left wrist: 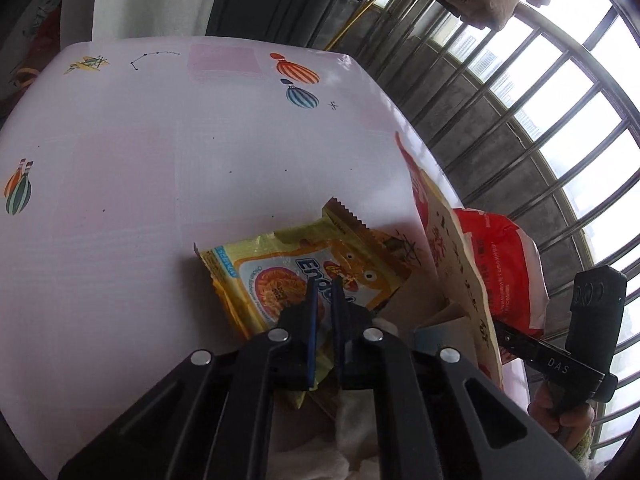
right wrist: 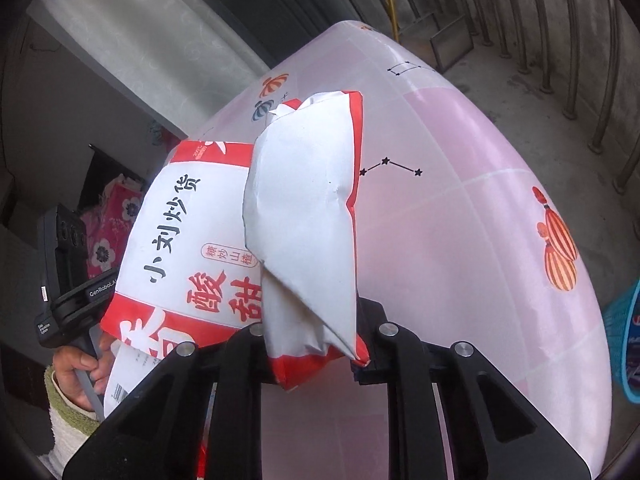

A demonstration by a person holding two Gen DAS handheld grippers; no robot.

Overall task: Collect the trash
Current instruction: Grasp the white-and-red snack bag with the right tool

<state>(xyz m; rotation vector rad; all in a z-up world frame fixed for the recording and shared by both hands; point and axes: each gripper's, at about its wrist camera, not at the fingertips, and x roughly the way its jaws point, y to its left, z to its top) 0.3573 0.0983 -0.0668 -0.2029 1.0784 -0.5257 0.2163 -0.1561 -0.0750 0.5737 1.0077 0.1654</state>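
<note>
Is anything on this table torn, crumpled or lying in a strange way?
Yes. The yellow snack wrapper lies crumpled on the table with a jagged torn end, pinched by the left gripper. The red and white paper bag in the right gripper is creased and folded over.

I'm seeing my left gripper (left wrist: 325, 286) showing black linkage arms, silver round pivot pins and thin blue finger pads (left wrist: 312, 336); my right gripper (right wrist: 312, 344) is wearing the same black frame, a green-and-white knit cuff (right wrist: 66, 412) peeking beside

Bright window (left wrist: 560, 92) glare (fisheye-warped edges), pics sharp.
</note>
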